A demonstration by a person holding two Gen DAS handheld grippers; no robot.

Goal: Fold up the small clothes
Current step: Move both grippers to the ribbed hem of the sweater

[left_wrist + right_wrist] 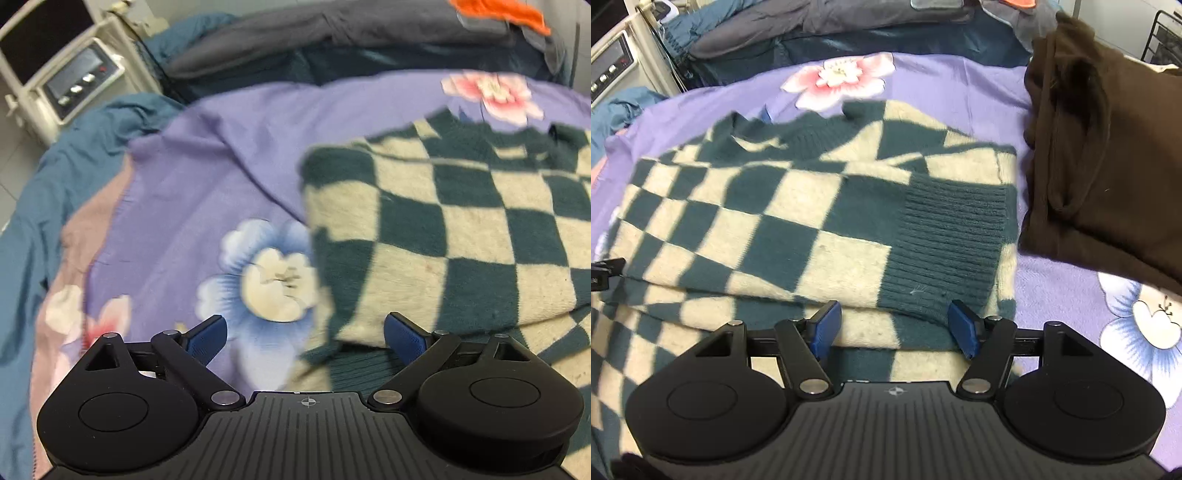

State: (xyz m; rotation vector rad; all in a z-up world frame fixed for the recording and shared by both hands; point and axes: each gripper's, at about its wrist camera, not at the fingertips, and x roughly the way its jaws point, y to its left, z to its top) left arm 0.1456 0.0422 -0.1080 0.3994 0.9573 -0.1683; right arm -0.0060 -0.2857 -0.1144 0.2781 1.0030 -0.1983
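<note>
Left claw (306,334): nearest the left wrist camera, jaws spread wide with nothing pinched; its blue pads (208,338) hang over the bed sheet (207,158), the right-hand pad just at the near-left corner of the checked sweater (436,236).
Bed sheet: purple with large printed flowers, a blue-and-white one just ahead of the left claw, a pink one toward the far edge of the bed.
Bedside unit (66,74): pale, with a small control panel, off the bed's far-left corner.
Teal quilt (55,177): bunched along the left edge of the bed and across the far edge.
Checked sweater: dark teal and cream squares, folded into layers on the sheet, filling the middle of the bed; blurred in the left wrist view.
Ribbed cuff (945,247): plain teal, on top of the fold at the sweater's right side, directly ahead of the right claw.
Right claw (895,326): jaws apart, not gripping; the near edge of the folded sweater lies between the pads, and whether the pads touch the knit I cannot tell.
Brown garment (1108,158): folded pile on the sheet just beside the sweater's right edge.
Orange cloth (502,13): at the far-right corner, on grey bedding.
</note>
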